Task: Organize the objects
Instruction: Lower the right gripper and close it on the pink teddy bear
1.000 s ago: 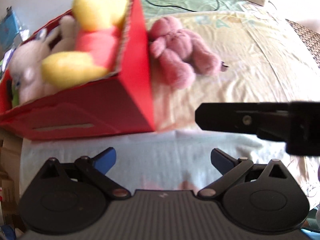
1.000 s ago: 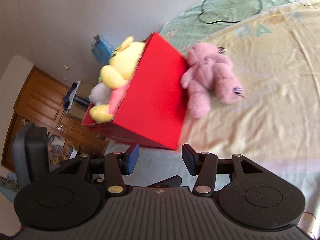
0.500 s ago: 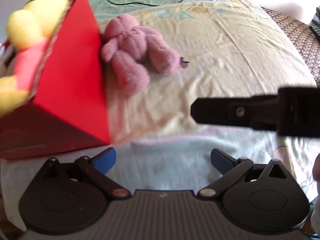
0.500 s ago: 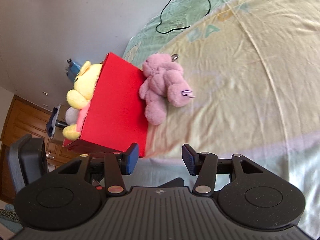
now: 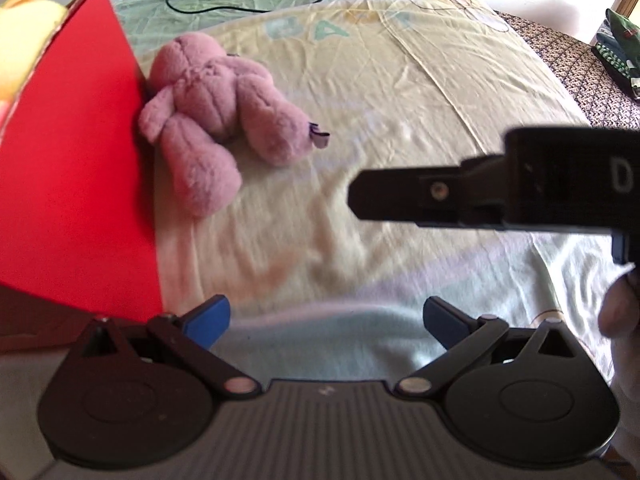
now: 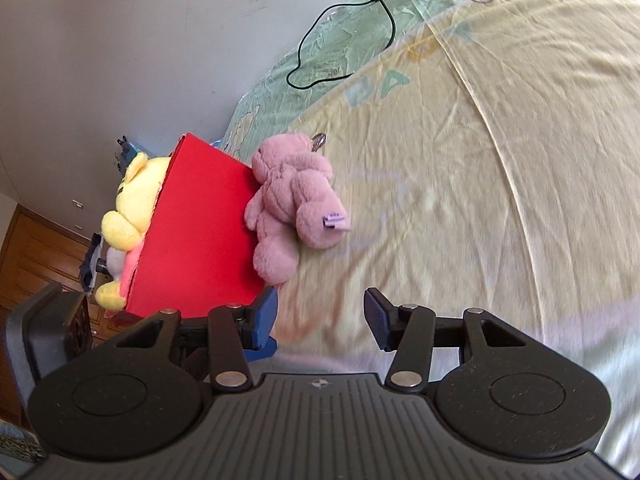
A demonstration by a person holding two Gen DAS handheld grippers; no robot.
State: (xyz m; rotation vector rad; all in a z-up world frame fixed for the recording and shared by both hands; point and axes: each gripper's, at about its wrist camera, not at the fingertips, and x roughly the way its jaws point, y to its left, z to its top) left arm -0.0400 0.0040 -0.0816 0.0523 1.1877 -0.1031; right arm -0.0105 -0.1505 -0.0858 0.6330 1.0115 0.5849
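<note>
1. Within the last second both views have swung off the red box point(image 6: 196, 236) and onto the pink plush toy point(image 5: 216, 120), which now sits nearer centre.
2. It lies on the bed point(image 6: 500, 160), touching the box's side — outside it.
3. Our left gripper point(image 5: 326, 318) and right gripper point(image 6: 320, 316) are both spread apart and empty, near the toy — we judge it the next pick.

the left tongs point(image 5: 326, 318) are held wide apart, blue pads point(image 5: 210, 315) level and nothing gripped between them. the right tongs point(image 6: 320, 318) are spread less widely, also with nothing between them. the right tongs are seen side-on from the left, reaching leftward, with a fingertip point(image 5: 618, 312) behind.
</note>
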